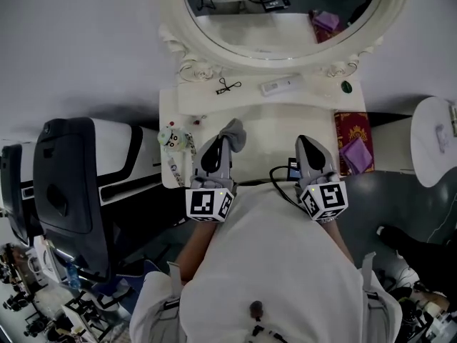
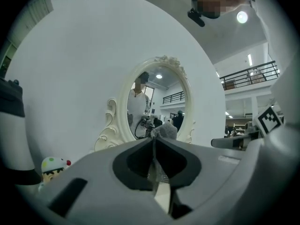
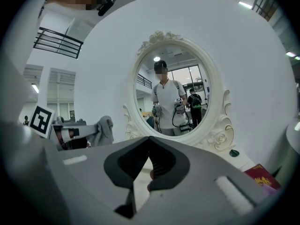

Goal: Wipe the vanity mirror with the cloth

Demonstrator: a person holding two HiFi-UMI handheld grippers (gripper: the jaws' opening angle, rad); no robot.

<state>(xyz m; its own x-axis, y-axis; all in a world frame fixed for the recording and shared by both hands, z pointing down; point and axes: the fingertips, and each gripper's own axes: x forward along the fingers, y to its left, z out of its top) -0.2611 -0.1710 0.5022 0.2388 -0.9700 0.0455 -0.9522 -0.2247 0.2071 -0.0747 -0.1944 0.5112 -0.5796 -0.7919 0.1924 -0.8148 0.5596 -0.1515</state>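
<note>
The oval vanity mirror (image 1: 278, 13) in its white carved frame stands at the back of the white vanity table (image 1: 271, 120). My left gripper (image 1: 223, 143) hovers over the table's front left, shut on a grey cloth (image 1: 235, 131) that bunches up past its tips. In the left gripper view the cloth (image 2: 165, 129) pokes up beyond the closed left gripper (image 2: 153, 139), with the mirror (image 2: 157, 102) ahead at a distance. My right gripper (image 1: 304, 143) is shut and holds nothing, level with the left one. The right gripper view faces the mirror (image 3: 173, 93) over the right gripper (image 3: 149, 138) and shows the cloth (image 3: 105, 129) at left.
Below the mirror lie a small black tool (image 1: 228, 86), a white remote-like bar (image 1: 280, 86) and a green knob (image 1: 346, 86). A toy figure (image 1: 170, 137) sits at the table's left edge. A red box with purple cloth (image 1: 355, 147) stands right, a black-and-white machine (image 1: 71, 191) left.
</note>
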